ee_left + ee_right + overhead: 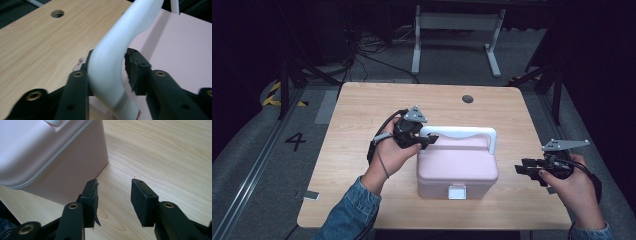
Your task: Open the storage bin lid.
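Observation:
A pink box (pixel 457 167) with a white latch (pixel 457 191) stands closed in the middle of the wooden table (pixel 362 125). Its white carrying handle (pixel 462 132) lies across the back of the lid. My left gripper (pixel 428 141) is at the handle's left corner. In the left gripper view, its jaws (pixel 108 67) are clamped on either side of the white handle (pixel 110 57), above the pink lid (pixel 180 50). My right gripper (pixel 519 169) hovers to the right of the box, open. In the right gripper view, the right gripper (pixel 113 192) has bare table between its pads, and the box's side (pixel 50 157) is close on the left.
A round cable hole (pixel 467 99) sits in the table near its far edge. A white table frame (pixel 457 35) stands on the floor beyond. The table's right edge lies just past my right hand (pixel 572 187).

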The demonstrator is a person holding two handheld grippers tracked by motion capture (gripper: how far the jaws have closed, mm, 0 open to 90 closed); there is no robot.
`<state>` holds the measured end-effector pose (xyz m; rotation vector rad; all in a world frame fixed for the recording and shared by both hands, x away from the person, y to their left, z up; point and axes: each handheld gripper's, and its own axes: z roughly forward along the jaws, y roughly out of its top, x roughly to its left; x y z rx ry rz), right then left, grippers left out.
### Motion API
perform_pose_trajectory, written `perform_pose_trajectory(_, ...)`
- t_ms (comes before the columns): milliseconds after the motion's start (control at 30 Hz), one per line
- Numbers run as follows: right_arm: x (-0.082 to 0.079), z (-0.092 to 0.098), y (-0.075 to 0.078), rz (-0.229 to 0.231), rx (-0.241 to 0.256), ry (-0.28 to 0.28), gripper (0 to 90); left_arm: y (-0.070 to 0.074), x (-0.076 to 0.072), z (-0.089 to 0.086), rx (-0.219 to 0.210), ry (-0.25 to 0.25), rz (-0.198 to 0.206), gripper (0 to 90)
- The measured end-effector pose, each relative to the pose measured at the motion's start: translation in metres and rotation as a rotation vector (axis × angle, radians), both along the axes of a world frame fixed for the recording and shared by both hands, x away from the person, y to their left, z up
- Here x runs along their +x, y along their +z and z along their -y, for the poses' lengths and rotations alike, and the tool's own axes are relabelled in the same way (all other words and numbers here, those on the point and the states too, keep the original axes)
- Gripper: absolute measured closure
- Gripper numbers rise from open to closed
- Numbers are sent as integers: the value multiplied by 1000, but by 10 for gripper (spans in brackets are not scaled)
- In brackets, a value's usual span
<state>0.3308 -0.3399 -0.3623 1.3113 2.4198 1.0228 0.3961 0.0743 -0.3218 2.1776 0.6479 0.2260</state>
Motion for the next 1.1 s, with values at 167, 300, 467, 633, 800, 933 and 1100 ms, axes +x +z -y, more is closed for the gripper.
perform_pose_trajectory(167,-1,0,1,4,-1,3,580,6,0,-1,6,-31,-11,745)
perform_pose_trajectory(300,-1,0,3,10,-2,1,580,10,-1,-1,24,-52,-8,749)
perform_pose_trajectory(467,-4,-1,7,18,15,14,577,15,-2,-2,-6,-64,-31,751)
perform_pose_trajectory(633,-8,-6,11,26,48,58,576,20,0,-3,-16,-60,-45,749)
perform_pose_trajectory(800,-10,-9,15,31,80,91,578,25,5,-4,-45,-55,-70,745)
perform_pose_trajectory(933,-12,-14,17,42,103,133,586,28,10,-4,-56,-45,-74,744)
perform_pose_trajectory(1100,-14,-18,19,53,109,152,597,31,16,-4,-68,-35,-84,742)
